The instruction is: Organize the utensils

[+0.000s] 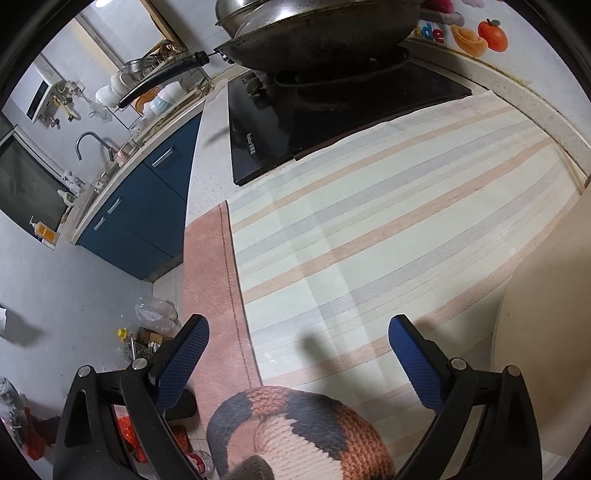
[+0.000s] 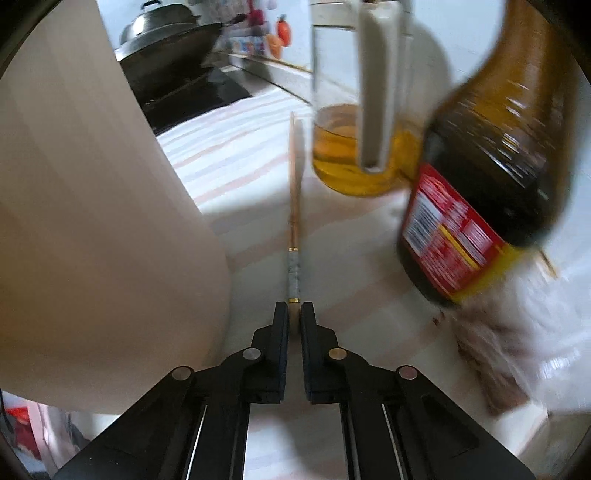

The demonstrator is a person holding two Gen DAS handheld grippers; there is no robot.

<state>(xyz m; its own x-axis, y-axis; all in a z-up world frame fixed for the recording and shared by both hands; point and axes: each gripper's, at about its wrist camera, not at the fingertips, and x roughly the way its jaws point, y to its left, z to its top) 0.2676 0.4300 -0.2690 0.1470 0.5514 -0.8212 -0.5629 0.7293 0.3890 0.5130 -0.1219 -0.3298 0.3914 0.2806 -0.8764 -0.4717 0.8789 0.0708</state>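
In the right wrist view my right gripper (image 2: 294, 314) is shut on the end of a long wooden chopstick (image 2: 294, 192) with a grey band and gold rings; it points straight ahead over the striped cloth (image 2: 229, 155). A tall beige cylindrical holder (image 2: 92, 221) stands close on the left of the gripper. In the left wrist view my left gripper (image 1: 297, 332) is open and empty above the striped cloth (image 1: 369, 221), with the beige holder (image 1: 546, 314) at the right edge.
A dark sauce bottle (image 2: 491, 177) and a glass oil jug (image 2: 365, 110) stand close on the right. A wok with lid (image 1: 317, 33) sits on the black hob (image 1: 295, 122). A knitted-pattern object (image 1: 303, 432) lies under the left gripper. The counter edge drops to the floor at left.
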